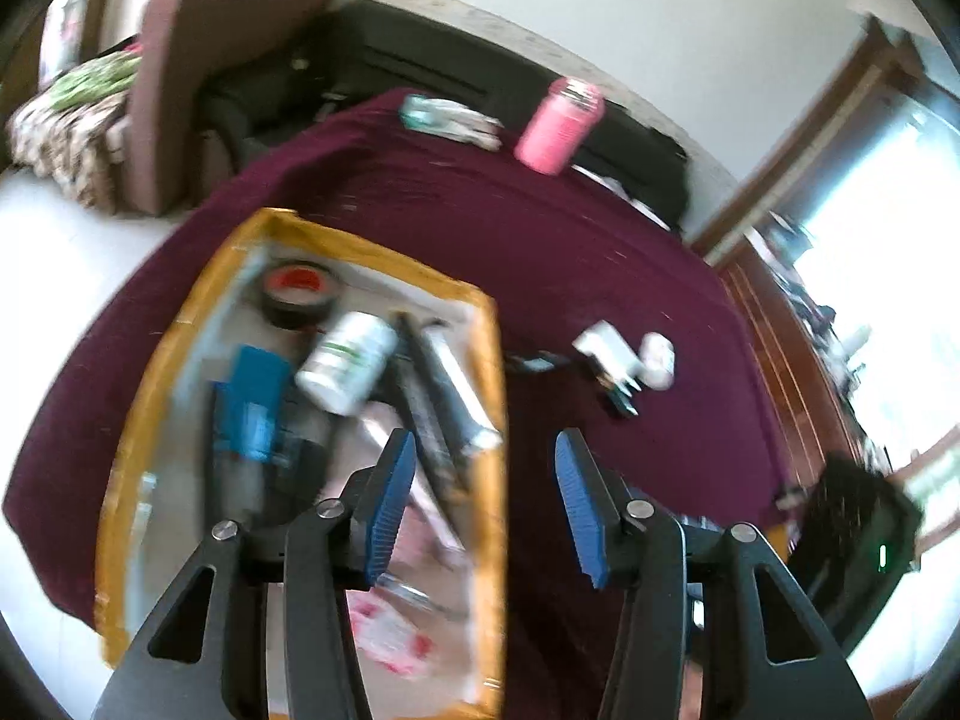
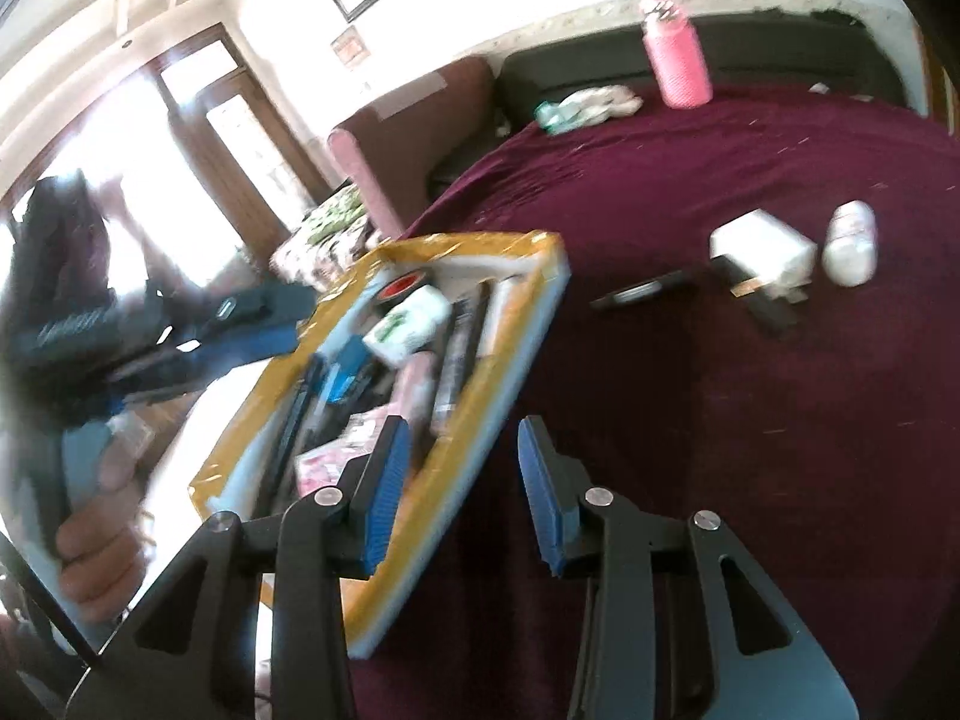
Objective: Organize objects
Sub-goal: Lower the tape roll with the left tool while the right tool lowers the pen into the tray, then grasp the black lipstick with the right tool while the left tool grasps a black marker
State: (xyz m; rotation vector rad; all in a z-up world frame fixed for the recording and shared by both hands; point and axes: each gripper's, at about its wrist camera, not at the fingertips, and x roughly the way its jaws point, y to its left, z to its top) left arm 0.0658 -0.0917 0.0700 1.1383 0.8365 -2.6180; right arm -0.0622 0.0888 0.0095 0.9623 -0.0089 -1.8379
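A maroon cloth [image 1: 540, 252] covers the desk, and everything sits on it. Largest on top is the tray [image 1: 492, 360], yellow-rimmed, lying near the desk's left edge. It holds a tape roll [image 1: 297, 294] at its far end, a white bottle [image 1: 348, 360] lying tilted beside that, a blue pack [image 1: 252, 402], a grey tube [image 1: 459, 390] along the right wall next to some dark sticks, and pink-and-white wrappers at the near end (blur hides what they are).

At the far edge stands a pink flask [image 1: 558, 126], with a crumpled white bundle [image 1: 450, 117] just to its left. Toward the middle of the desk, well apart from the tray, lie a white box [image 2: 762, 243], a small white jar [image 2: 849, 243] on its side just beside it, a dark block [image 2: 762, 300] touching the box, and a thin dark pen [image 2: 642, 291] between box and tray.

The left claw [image 1: 485, 504] hangs over the tray's right wall, fingers apart, holding nothing. The right claw [image 2: 462, 492] is likewise spread and empty, over the tray's near right corner.
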